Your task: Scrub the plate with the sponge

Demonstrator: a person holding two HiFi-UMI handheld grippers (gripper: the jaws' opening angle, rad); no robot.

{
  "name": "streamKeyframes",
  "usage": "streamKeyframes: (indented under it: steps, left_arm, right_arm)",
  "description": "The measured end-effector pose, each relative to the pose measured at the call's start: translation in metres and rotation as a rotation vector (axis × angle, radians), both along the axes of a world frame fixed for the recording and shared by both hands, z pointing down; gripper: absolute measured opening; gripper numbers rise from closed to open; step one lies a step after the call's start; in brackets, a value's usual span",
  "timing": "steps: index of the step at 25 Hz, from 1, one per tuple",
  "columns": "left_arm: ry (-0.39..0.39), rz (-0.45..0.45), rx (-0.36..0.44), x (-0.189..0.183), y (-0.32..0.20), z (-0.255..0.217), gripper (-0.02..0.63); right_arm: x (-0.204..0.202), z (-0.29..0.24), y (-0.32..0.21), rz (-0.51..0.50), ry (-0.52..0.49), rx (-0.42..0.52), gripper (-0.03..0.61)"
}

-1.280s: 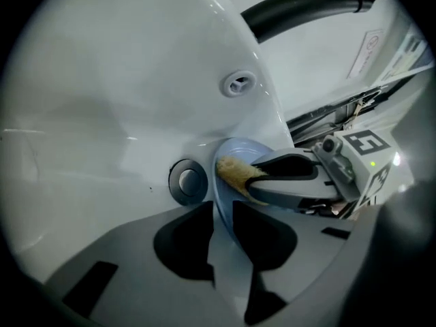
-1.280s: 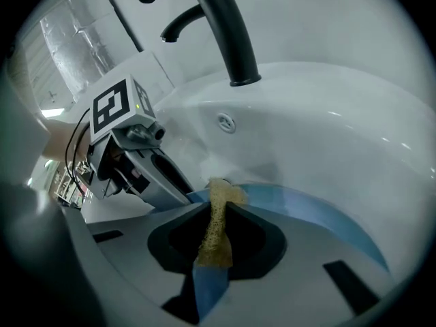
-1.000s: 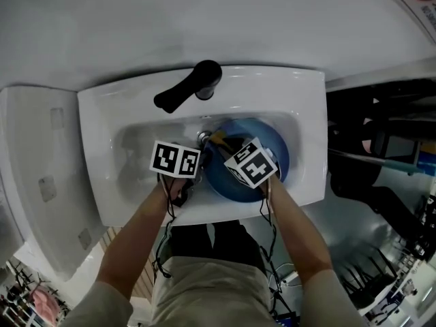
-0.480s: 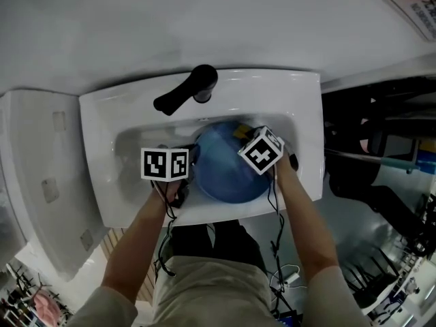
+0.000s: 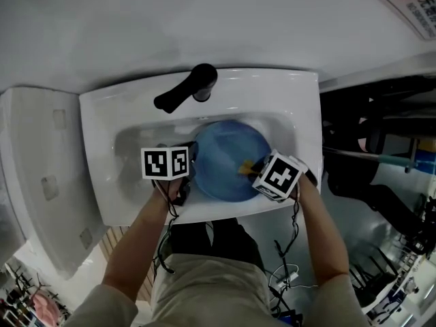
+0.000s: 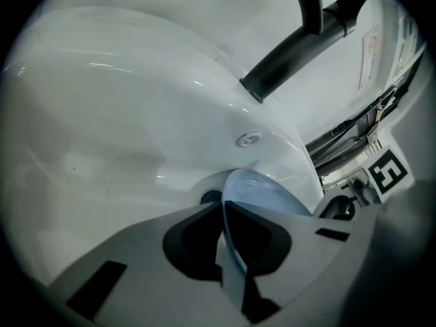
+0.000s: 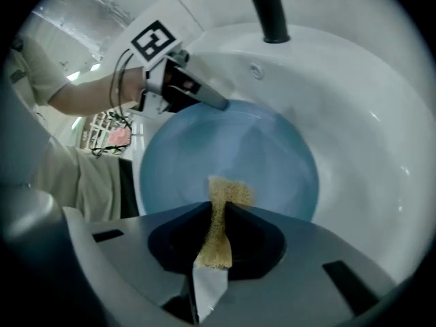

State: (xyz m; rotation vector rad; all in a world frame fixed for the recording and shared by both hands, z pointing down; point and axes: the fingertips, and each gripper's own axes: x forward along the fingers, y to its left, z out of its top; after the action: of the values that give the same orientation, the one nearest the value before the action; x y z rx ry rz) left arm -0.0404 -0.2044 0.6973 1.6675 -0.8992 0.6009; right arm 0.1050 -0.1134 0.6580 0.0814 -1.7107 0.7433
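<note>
A blue plate (image 5: 225, 157) stands tilted in the white sink (image 5: 303, 125). My left gripper (image 5: 193, 162) is at the plate's left rim; its jaws have just been closing and now pinch that rim (image 6: 240, 182) between them. My right gripper (image 5: 251, 169) is shut on a yellow sponge (image 5: 244, 167) at the plate's near right part. In the right gripper view the sponge (image 7: 222, 203) sticks out from the jaws over the plate's face (image 7: 231, 148), with the left gripper (image 7: 219, 103) at the far rim.
A black faucet (image 5: 188, 90) reaches over the back of the basin. The drain (image 6: 210, 197) lies just behind the plate. A white counter (image 5: 37, 176) adjoins the sink on the left; dark clutter fills the floor to the right.
The right gripper has carried the sponge from the plate's far right edge down to its near right. Earlier the left gripper shifted left and the plate moved left with it.
</note>
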Motion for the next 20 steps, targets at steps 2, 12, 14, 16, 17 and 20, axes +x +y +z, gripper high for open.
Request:
streamKeyframes:
  steps: [2, 12, 14, 16, 17, 20]
  left_arm:
    - [0.001, -0.009, -0.004, 0.0, 0.0, 0.001, 0.023]
    - [0.014, -0.027, -0.027, -0.002, 0.005, 0.003, 0.021]
    - [0.017, -0.036, -0.02, -0.003, 0.006, 0.004, 0.021]
    - [0.021, -0.046, -0.016, -0.005, 0.009, 0.005, 0.021]
    - [0.025, -0.051, -0.016, -0.005, 0.01, 0.005, 0.023]
    - [0.027, -0.056, -0.013, -0.006, 0.008, 0.005, 0.023]
  right_arm:
    - [-0.024, -0.009, 0.021, -0.024, -0.092, -0.066, 0.069]
    - [-0.116, 0.017, -0.028, 0.181, -0.302, 0.063, 0.071]
    - [-0.113, 0.033, -0.054, 0.231, -0.267, 0.131, 0.071]
    - [-0.103, 0.046, -0.076, 0.287, -0.227, 0.19, 0.071]
    - [-0.094, 0.05, -0.085, 0.308, -0.202, 0.219, 0.071]
    - [-0.059, 0.058, -0.103, 0.331, -0.094, 0.293, 0.069]
